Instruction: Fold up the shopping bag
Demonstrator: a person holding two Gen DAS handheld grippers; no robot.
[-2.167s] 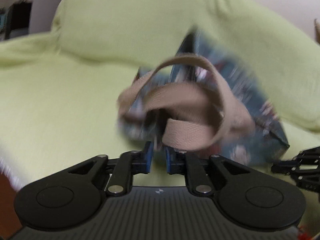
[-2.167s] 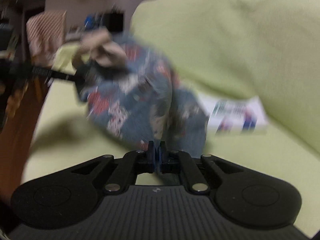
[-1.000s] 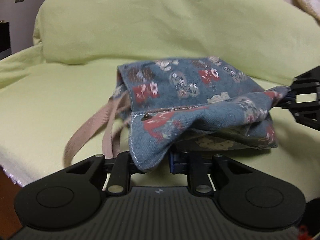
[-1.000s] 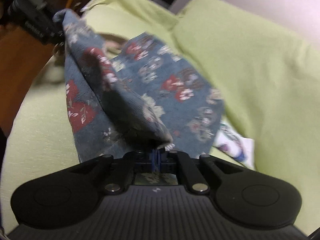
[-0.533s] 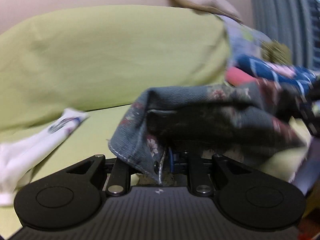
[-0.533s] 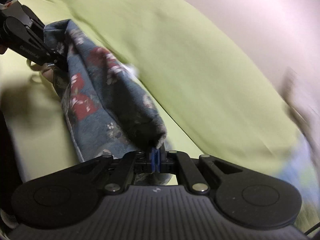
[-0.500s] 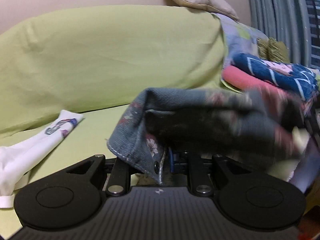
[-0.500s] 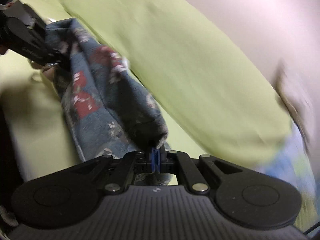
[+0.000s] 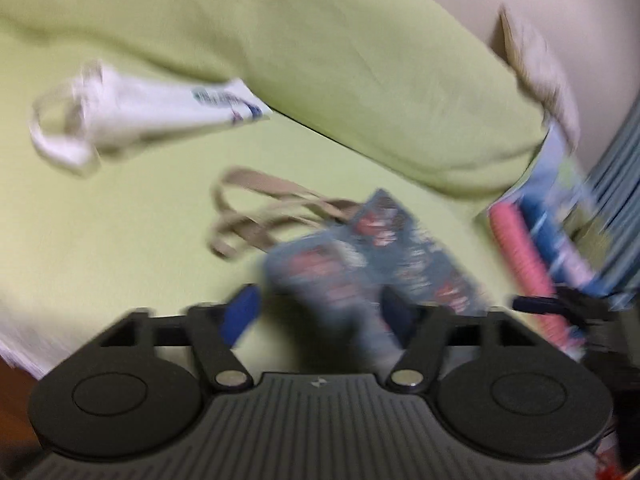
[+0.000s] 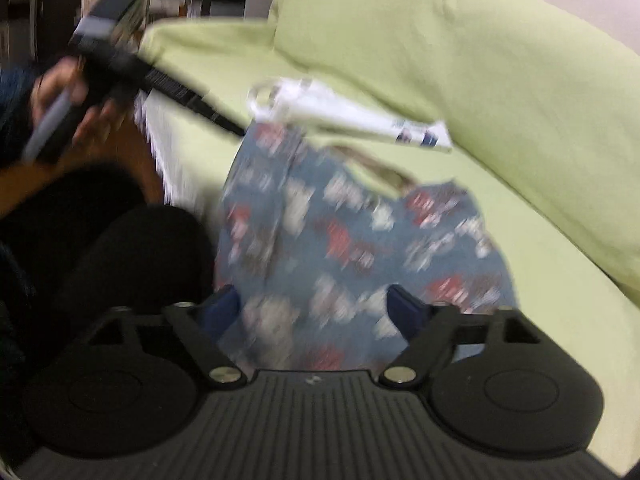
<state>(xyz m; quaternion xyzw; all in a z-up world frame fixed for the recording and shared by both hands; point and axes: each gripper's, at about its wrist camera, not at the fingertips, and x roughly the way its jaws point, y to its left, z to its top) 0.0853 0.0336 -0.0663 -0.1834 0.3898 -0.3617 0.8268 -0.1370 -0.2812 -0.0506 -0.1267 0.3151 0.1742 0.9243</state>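
The blue floral shopping bag (image 9: pixel 372 256) lies on the green sofa seat (image 9: pixel 120 220), its tan handles (image 9: pixel 256 216) trailing to the left. My left gripper (image 9: pixel 320 308) is open, and the bag's near end sits loose between its spread fingers. In the right wrist view the same bag (image 10: pixel 352 240) lies in front of my right gripper (image 10: pixel 316 312), which is open too, its blue pads wide apart over the cloth. The left gripper (image 10: pixel 236 132) reaches in from the upper left, held by a hand. Both views are blurred.
A white tote bag (image 9: pixel 148 112) lies near the sofa's backrest (image 9: pixel 360 60); it also shows in the right wrist view (image 10: pixel 352 116). A stack of folded textiles (image 9: pixel 540 248) sits at the right end. The person's dark legs (image 10: pixel 120 264) are left of the seat edge.
Both grippers have opened and let go of the bag, which has dropped onto the sofa seat. Both grippers have pulled back and turned.
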